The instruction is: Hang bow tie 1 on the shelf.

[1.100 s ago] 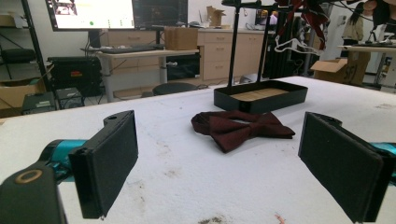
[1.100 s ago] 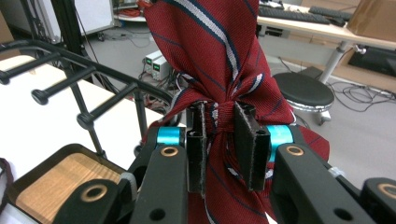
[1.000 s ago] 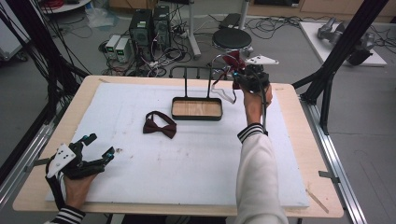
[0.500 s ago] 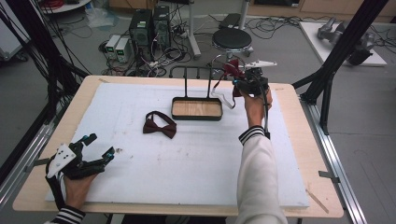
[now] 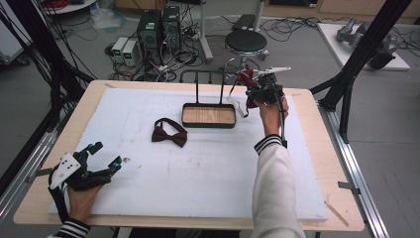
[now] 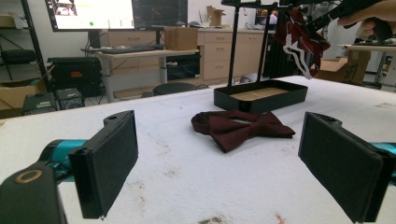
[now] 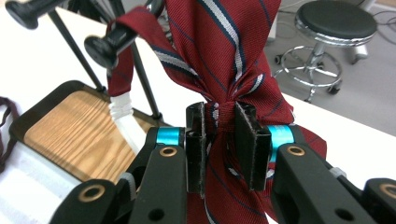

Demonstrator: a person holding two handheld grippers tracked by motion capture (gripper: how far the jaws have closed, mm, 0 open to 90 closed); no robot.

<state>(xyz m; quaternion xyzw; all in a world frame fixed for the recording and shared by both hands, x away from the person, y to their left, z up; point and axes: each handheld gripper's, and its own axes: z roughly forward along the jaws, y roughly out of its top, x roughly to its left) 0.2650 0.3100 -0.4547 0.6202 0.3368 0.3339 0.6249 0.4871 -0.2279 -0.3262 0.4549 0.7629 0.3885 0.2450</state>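
Two bow ties are in play. Your right gripper [image 7: 219, 140] is clamped on the knot of the striped red bow tie [image 7: 224, 56], a sound hold because the knot is the stiffest part and leaves the strap loop free to catch the rack's rod [image 7: 105, 44]; one band already drapes over that rod's knob at the upper left of the right gripper view. In the high view this tie [image 5: 246, 79] hangs right of centre near the top, above the right end of the tray [image 5: 208, 123]. The plain maroon bow tie [image 5: 169, 133] lies flat on the white mat [image 5: 198, 173], left of the tray and apart from it. Your left gripper [image 5: 94, 163] rests at the lower left, jaws wide apart and empty. I judge the rack's uprights [image 5: 197, 91] and the dangling white elastic [image 7: 126, 116] the likeliest snags.
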